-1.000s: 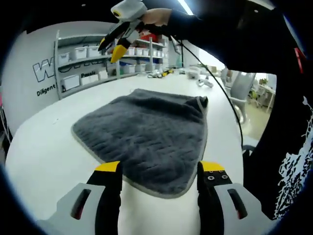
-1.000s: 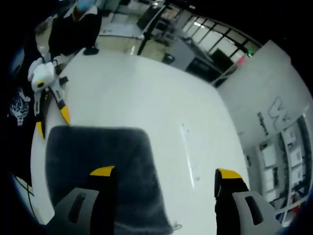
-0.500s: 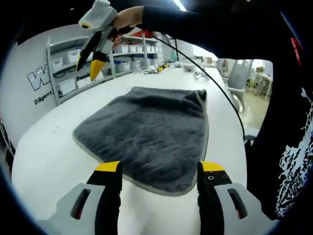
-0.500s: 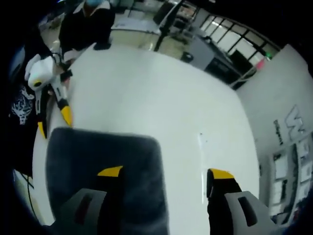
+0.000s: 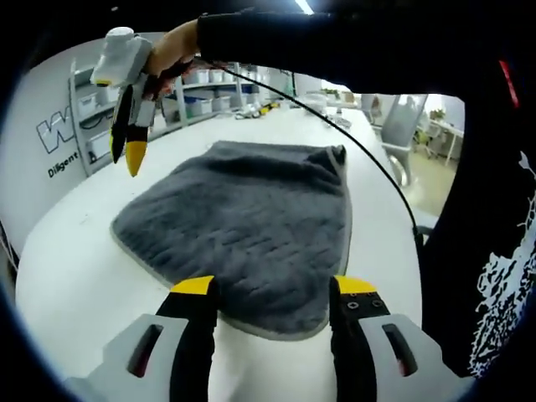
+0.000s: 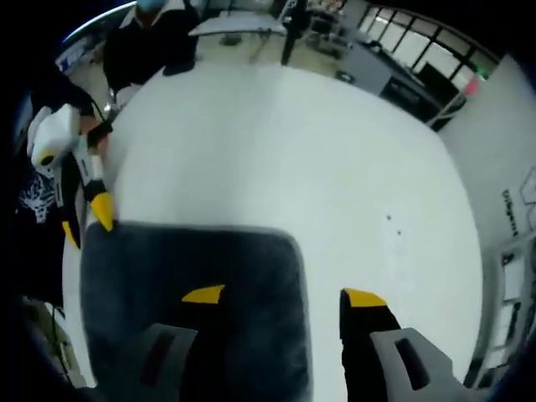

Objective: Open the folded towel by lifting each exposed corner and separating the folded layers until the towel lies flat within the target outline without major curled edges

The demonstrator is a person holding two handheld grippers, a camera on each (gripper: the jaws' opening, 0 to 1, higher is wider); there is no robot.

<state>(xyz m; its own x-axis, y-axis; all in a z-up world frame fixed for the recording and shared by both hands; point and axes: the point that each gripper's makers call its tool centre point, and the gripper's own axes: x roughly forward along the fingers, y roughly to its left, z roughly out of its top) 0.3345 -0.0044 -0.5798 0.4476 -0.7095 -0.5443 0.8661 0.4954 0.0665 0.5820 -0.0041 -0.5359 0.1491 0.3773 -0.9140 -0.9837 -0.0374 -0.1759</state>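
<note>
Hovering: both grippers [image 5: 270,289] [image 6: 283,296] agape over folded towel [image 5: 243,226] on table [image 5: 75,260].

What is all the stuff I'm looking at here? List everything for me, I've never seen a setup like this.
towel: one, dark grey with a paler edge, folded, lying on the table
table: one, white, under the towel
shelves: one rack, grey, with pale storage bins, against the far wall
wall lettering: dark on a white wall, partly cut off
cable: one, black, hanging from the raised arm
seated person: one, dark clothes, at the table's far end
left gripper: grey with yellow tips, open, at the towel's near edge
right gripper: same colours, open, above the towel's far side
sleeve: black, holding the right gripper
</note>
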